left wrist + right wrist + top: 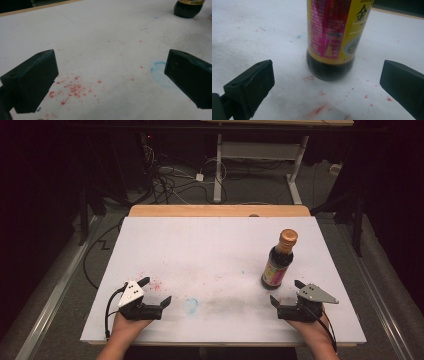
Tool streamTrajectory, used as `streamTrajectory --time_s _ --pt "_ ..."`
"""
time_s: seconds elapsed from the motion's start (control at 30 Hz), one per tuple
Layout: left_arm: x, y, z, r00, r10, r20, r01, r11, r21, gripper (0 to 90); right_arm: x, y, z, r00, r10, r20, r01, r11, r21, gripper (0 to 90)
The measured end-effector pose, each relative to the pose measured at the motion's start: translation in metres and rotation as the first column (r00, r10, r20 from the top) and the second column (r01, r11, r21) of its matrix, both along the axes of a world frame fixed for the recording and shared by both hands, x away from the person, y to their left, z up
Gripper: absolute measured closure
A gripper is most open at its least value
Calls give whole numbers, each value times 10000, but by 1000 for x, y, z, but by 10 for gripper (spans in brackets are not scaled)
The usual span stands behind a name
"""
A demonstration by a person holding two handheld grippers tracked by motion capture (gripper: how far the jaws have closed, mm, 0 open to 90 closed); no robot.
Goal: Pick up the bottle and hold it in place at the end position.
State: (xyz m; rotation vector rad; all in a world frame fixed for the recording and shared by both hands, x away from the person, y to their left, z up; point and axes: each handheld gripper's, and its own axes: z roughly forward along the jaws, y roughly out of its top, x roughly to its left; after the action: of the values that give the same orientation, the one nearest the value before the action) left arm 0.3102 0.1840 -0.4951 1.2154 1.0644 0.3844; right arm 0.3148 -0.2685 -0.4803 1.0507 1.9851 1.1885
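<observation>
Two forearms reach in at the near edge of the high view, each hand holding a black gripper low over a white table (210, 245). The left gripper (156, 291), topped with a pale three-cornered plate, has its jaws spread apart over faint red specks. The right gripper (286, 291), under a grey plate, also stands with jaws apart, just near of a dark glass bottle (280, 261). The bottle stands upright at the table's right side, capped in coppery foil and wrapped in a yellow and pink label. A wooden strip edges the table's far side.

In the left gripper view, two blocky, matte black jaws stand wide apart with nothing between them. Red crumbs (73, 88) scatter the chalky surface beside the left jaw, and a smudged blue ring (158, 72) lies by the right one. The bottle's rounded base (187, 8) sits far right.

In the right gripper view, the jaws flank open space, with the bottle (334, 37) just beyond them. Its glossy label carries dense small print on pink and large gold Chinese characters, too cropped to read. Dark liquid shows below.
</observation>
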Motion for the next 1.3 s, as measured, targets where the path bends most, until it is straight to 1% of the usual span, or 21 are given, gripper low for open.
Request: streamTrajectory --time_s 0.07,0.13,0.57,0.7,0.87,0.93,1.0,1.03,1.2,1.3 --pt "1 -1 0 10000 -21 -87 21 10000 -2 0 -1 -1 0 10000 -70 41 70 9999 126 3" --pt "1 -1 0 10000 -47 -88 47 10000 9 0 -1 -2 0 9999 -97 47 96 9998 200 3" --pt "1 0 0 9999 -70 -100 69 10000 -21 0 0 -2 0 10000 -51 -9 51 9998 174 3" --pt "1 0 0 9999 -71 -91 71 10000 -2 0 0 -2 0 10000 -43 0 43 9997 232 3" --pt "1 -1 0 9997 -131 -193 133 9999 68 0 0 -3 2 10000 -52 -37 54 9994 346 3" --pt "1 -1 0 9996 -182 -218 184 9998 63 0 0 -3 4 10000 -49 3 49 9991 421 3" --pt "2 -1 0 9993 -238 -271 240 9997 73 0 1 -2 8 9999 -37 143 30 9987 508 2" --pt "2 -2 0 9991 -313 -288 318 9994 160 0 0 -2 10 9999 -47 146 39 9984 558 2" --pt "2 -3 -1 9991 -310 -302 320 9989 343 0 4 1 14 9999 41 164 -51 9981 611 5" --pt "2 -2 -1 9989 -324 -351 330 9993 159 0 9 3 19 9999 38 140 -47 9976 696 17"
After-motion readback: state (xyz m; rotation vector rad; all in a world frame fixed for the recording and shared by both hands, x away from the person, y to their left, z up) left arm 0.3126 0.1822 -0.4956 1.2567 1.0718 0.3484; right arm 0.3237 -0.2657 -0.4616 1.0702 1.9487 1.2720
